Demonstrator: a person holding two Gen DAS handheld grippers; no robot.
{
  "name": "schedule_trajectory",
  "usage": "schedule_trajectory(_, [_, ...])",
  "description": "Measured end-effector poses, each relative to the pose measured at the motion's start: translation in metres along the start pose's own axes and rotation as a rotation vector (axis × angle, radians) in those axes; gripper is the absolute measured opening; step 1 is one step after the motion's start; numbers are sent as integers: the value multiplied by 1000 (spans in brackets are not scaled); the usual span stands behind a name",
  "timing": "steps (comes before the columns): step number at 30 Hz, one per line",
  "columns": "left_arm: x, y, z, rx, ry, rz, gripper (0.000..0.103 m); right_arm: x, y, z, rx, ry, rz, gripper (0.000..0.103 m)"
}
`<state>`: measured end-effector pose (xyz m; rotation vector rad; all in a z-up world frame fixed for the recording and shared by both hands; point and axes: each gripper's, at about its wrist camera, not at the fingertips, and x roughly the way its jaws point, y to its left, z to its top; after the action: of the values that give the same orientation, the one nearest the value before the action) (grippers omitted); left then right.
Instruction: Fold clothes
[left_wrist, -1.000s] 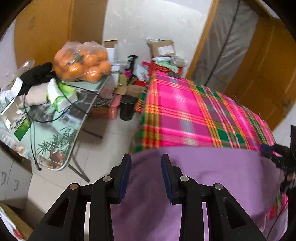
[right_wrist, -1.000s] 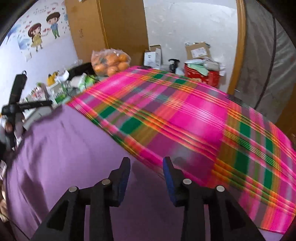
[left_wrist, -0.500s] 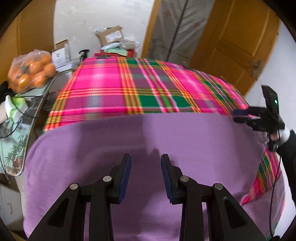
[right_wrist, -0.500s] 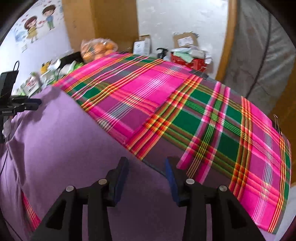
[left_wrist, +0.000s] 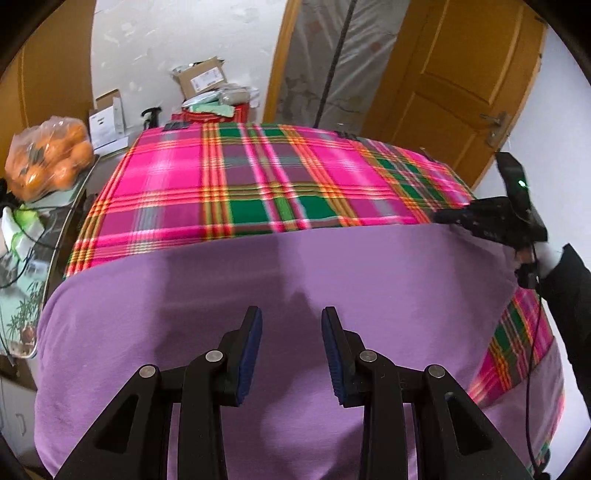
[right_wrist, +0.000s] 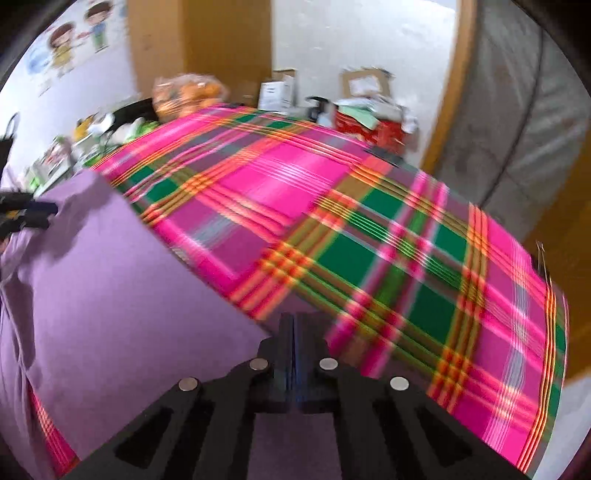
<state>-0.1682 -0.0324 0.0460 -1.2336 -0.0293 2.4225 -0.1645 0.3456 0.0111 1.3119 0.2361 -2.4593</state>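
A purple garment (left_wrist: 332, 266) lies spread over the near part of a table covered by a pink and green plaid cloth (left_wrist: 258, 177). My left gripper (left_wrist: 291, 314) hovers open above the garment's middle, nothing between its pads. At the garment's far right corner is my right gripper (left_wrist: 441, 218), held by a person's hand. In the right wrist view its jaws (right_wrist: 294, 317) are closing and stand pressed together on the far edge of the garment (right_wrist: 110, 277), where it meets the plaid cloth (right_wrist: 369, 240). The left gripper (right_wrist: 26, 216) shows dimly at that view's left edge.
A bag of oranges (left_wrist: 48, 158) sits on a cluttered side table (left_wrist: 22, 295) to the left. Cardboard boxes (left_wrist: 201, 79) and a red crate (right_wrist: 380, 129) stand beyond the far edge. A wooden door (left_wrist: 461, 81) is at the back right. A dark sleeve (left_wrist: 569, 288) is at right.
The right gripper went from open to shut at the garment's far edge. The left gripper swung right, from beside the side table to over the garment's middle, still open.
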Motion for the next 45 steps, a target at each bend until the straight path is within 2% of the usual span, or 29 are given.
schedule_trajectory(2, [-2, -6, -1, 12, -1, -7, 35, -15, -13, -8, 25, -27, -25, 6])
schedule_trajectory(4, [-4, -9, -3, 19, 0, -11, 35, -39, -36, -22, 88, -78, -46, 19])
schedule_trajectory(6, [-5, -13, -5, 20, -1, -18, 35, -57, -64, -42, 159, -89, -91, 43])
schedule_trajectory(7, [-6, -15, -5, 19, -2, -22, 35, -66, -79, -53, 196, -92, -116, 44])
schedule_trajectory(11, [-9, -27, -5, 12, -21, -49, 35, -99, -143, -106, 429, -138, -223, 44])
schedule_trajectory(14, [-11, -46, -3, 13, -43, -88, 35, -111, -173, -138, 576, -152, -274, 48])
schedule_trajectory(17, [-11, -71, 0, 39, -52, -127, 35, -102, -185, -159, 623, -82, -277, 48])
schedule_trajectory(18, [-10, -79, 0, 48, -54, -139, 35, -96, -184, -163, 621, -57, -278, 52])
schedule_trajectory(20, [-9, -94, 1, 67, -56, -160, 35, -95, -187, -166, 647, -63, -260, 51])
schedule_trajectory(22, [-7, -105, 2, 81, -52, -169, 35, -96, -190, -166, 667, -62, -267, 43])
schedule_trajectory(23, [-5, -109, 2, 85, -50, -170, 35, -98, -192, -166, 666, -61, -281, 35])
schedule_trajectory(24, [-4, -112, 3, 88, -47, -170, 35, -100, -193, -165, 661, -62, -298, 16])
schedule_trajectory(25, [-3, -115, 3, 90, -45, -169, 35, -103, -195, -165, 659, -70, -305, 3])
schedule_trajectory(33, [0, -122, 5, 91, -42, -146, 35, -105, -205, -170, 700, -135, -294, 4])
schedule_trajectory(36, [0, -124, 5, 96, -40, -141, 35, -104, -205, -160, 689, -140, -293, 4])
schedule_trajectory(38, [-1, -125, 5, 96, -41, -140, 35, -103, -204, -154, 678, -131, -251, 5])
schedule_trajectory(40, [-2, -126, 4, 95, -42, -139, 35, -110, -207, -162, 717, -144, -257, 6])
schedule_trajectory(43, [-6, -123, 1, 85, -47, -139, 35, -124, -218, -188, 831, -178, -255, 20])
schedule_trajectory(45, [-7, -121, -1, 80, -46, -138, 35, -132, -226, -216, 931, -210, -194, 36])
